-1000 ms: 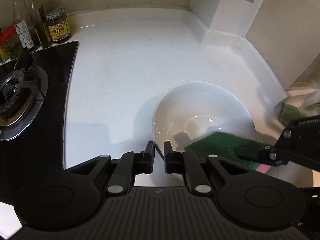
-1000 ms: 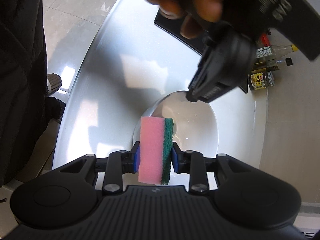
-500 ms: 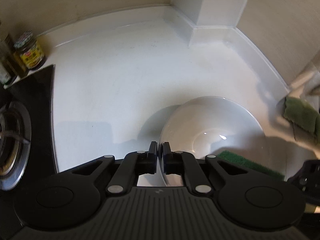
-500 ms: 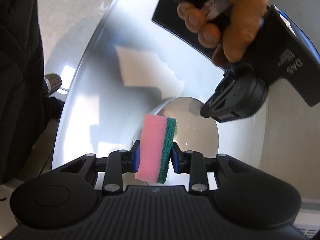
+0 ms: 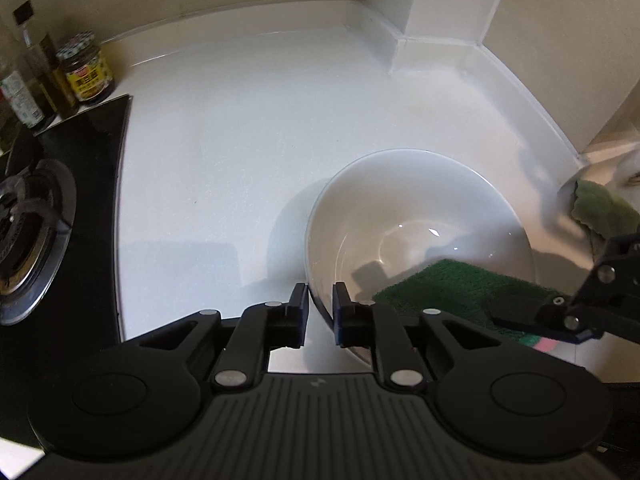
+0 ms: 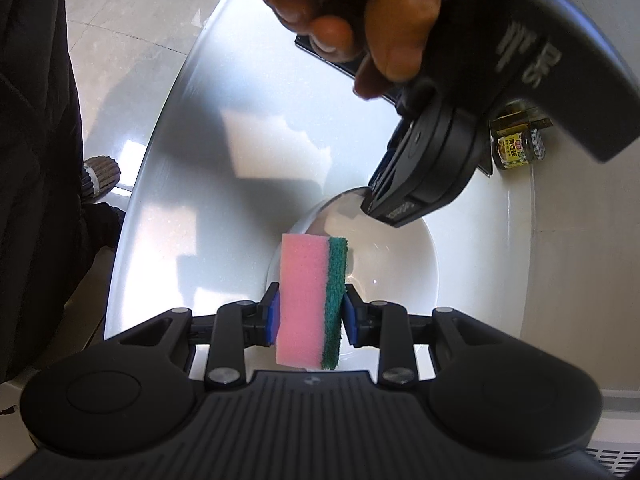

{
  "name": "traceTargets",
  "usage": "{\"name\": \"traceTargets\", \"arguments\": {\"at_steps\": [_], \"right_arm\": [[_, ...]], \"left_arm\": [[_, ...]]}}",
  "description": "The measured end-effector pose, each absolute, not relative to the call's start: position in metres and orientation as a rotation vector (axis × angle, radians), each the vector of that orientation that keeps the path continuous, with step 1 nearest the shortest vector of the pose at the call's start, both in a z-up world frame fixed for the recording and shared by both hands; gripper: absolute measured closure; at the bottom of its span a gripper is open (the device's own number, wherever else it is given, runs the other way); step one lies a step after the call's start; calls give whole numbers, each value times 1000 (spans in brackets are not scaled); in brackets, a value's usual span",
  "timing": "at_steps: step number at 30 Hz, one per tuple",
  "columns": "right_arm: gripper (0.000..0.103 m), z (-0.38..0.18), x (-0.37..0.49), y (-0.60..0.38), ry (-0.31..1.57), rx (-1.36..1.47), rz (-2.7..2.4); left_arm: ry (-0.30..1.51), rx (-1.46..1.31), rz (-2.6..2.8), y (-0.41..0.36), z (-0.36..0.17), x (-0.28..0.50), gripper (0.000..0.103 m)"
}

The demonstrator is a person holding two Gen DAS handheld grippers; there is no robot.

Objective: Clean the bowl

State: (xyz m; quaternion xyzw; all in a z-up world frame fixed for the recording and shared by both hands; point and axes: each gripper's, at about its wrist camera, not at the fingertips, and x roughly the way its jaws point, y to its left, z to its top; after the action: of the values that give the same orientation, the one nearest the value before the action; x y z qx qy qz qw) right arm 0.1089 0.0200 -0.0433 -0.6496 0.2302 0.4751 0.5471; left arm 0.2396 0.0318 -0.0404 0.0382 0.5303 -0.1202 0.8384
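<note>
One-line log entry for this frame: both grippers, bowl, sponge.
left gripper: jaws just opening, astride near rim of white ceramic bowl, no pinch | right gripper: shut on pink-and-green sponge | bowl: upright on white counter

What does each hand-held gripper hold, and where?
The right hand-held gripper clamps the pink-and-green sponge across its faces. The left hand-held gripper, opening, straddles the white bowl's rim.

A round white ceramic bowl (image 5: 416, 216) is sitting on the white countertop (image 5: 248, 120), the black gas hob (image 5: 52, 208) at nine o'clock, labelled glass jar (image 5: 86, 68) at ten.
</note>
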Motion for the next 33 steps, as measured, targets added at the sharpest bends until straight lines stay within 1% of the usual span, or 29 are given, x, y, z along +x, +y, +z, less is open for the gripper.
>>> {"name": "traceTargets", "arguments": {"at_steps": [4, 6, 11, 17, 22, 24, 31, 33], "right_arm": [[76, -46, 112, 27, 546, -1553, 1136], [76, -47, 116, 27, 551, -1559, 1134], [76, -51, 120, 30, 559, -1540, 1121], [76, -51, 124, 33, 562, -1527, 1129], [76, -52, 121, 35, 565, -1524, 1124], [76, -51, 120, 35, 566, -1522, 1120], [76, -48, 117, 37, 544, -1550, 1142], [76, -48, 117, 35, 537, -1588, 1151]], "left_arm": [[1138, 161, -315, 25, -40, 255, 91], [1140, 166, -329, 24, -40, 264, 93], [1146, 172, -299, 20, -36, 266, 94], [1144, 22, -271, 42, -30, 244, 93], [1160, -60, -226, 44, -34, 233, 93], [1172, -67, -213, 41, -36, 233, 89], [1200, 93, -303, 29, -37, 264, 91], [1205, 154, -329, 25, -36, 277, 94]]}}
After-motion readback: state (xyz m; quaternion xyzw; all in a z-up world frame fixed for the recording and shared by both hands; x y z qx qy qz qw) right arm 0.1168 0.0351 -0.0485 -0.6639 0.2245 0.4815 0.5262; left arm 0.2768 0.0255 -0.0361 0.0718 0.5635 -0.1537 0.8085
